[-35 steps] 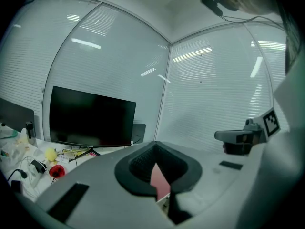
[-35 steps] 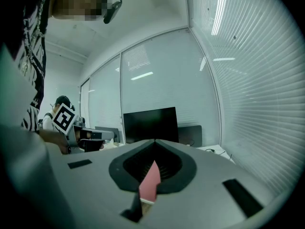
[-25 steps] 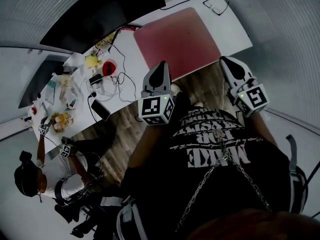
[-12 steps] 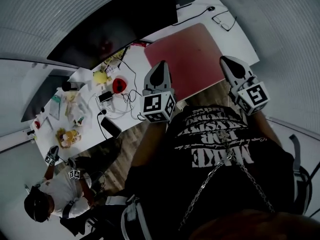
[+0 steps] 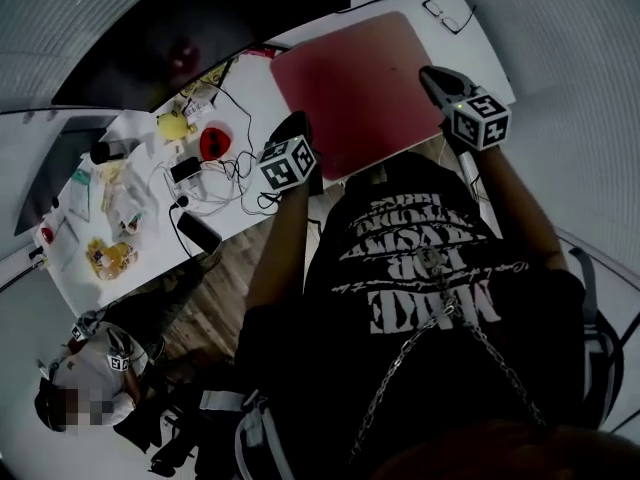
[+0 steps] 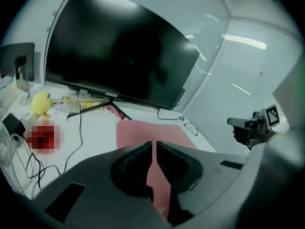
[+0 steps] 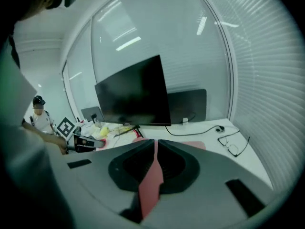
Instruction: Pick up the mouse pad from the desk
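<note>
Reaching toward the red mouse pad (image 5: 350,73), upper centre of frame: left tool (image 5: 293,122) and right tool (image 5: 428,73), both closed and empty, should open before pinching its near edge.

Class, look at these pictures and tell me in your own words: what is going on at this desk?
A person at a white desk holds a gripper in each hand. The left gripper is by the near left corner of the red mouse pad, the right gripper over its right edge. Both pairs of jaws are shut, holding nothing. The pad lies flat on the desk, not yet picked up.
</note>
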